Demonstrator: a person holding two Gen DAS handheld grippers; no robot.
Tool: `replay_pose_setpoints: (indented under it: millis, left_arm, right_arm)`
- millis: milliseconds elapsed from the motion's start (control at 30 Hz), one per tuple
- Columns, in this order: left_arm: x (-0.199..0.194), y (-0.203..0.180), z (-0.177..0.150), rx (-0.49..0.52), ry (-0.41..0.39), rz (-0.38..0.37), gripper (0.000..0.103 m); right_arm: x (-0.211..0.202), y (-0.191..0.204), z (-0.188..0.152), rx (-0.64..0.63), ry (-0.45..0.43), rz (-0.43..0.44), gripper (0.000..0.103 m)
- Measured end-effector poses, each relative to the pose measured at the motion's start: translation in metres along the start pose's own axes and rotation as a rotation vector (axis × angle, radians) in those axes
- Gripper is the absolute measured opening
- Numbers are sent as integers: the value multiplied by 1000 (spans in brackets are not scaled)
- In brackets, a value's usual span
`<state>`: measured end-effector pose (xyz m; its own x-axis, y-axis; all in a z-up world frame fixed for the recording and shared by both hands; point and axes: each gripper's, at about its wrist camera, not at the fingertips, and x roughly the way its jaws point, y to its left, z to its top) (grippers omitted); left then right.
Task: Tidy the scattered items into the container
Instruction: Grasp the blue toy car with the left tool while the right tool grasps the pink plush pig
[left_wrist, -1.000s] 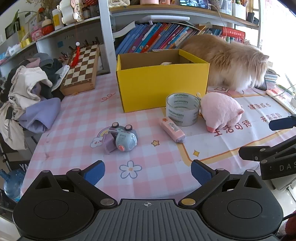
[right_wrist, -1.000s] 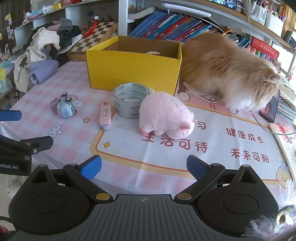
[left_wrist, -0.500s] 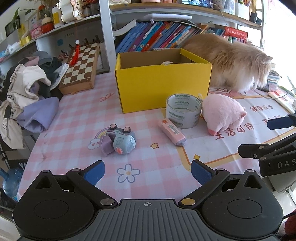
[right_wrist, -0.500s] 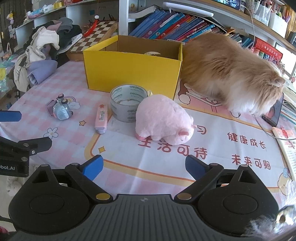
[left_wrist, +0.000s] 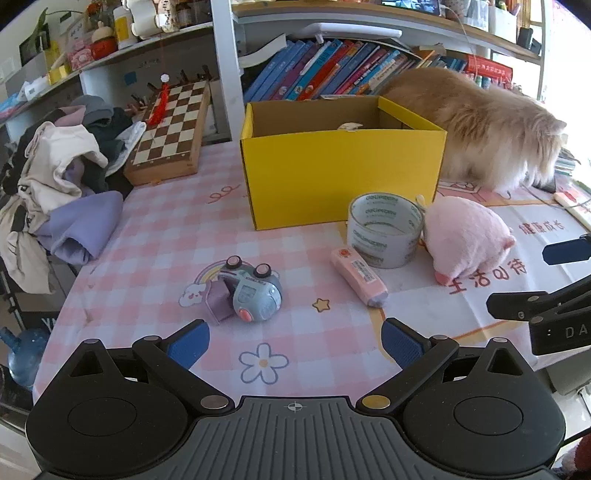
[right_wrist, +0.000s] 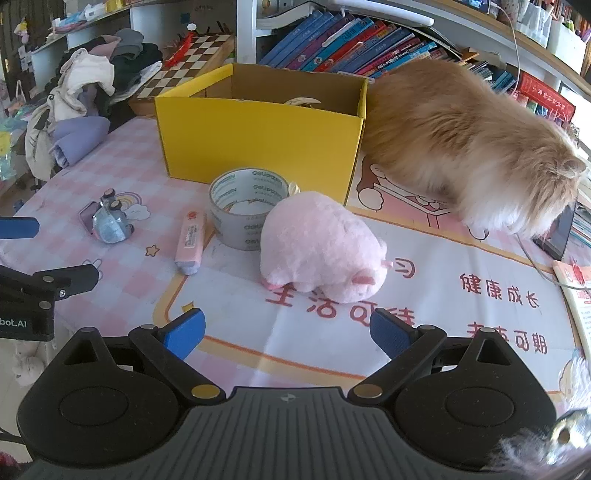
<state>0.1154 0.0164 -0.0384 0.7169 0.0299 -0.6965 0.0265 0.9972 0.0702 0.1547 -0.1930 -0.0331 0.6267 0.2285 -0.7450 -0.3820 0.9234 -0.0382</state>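
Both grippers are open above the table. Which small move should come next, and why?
Probably ease the right gripper forward and down onto the pink plush pig. Its fingers stand open and empty, the pig lies straight ahead of them, and the yellow box waits open just behind. The left gripper faces the small grey toy.

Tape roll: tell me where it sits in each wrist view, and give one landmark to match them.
Left wrist: tape roll right of centre, between pink stick and plush pig.
Right wrist: tape roll left of centre, behind the pig.
Shared landmark: yellow box just behind it.
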Motion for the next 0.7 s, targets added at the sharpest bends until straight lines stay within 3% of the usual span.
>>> replay_pose_setpoints:
  millis: [700]
  left_arm:
    - [36, 12, 20, -63, 27, 48, 101]
  right_arm:
    - [33, -17, 24, -12, 40, 9, 97]
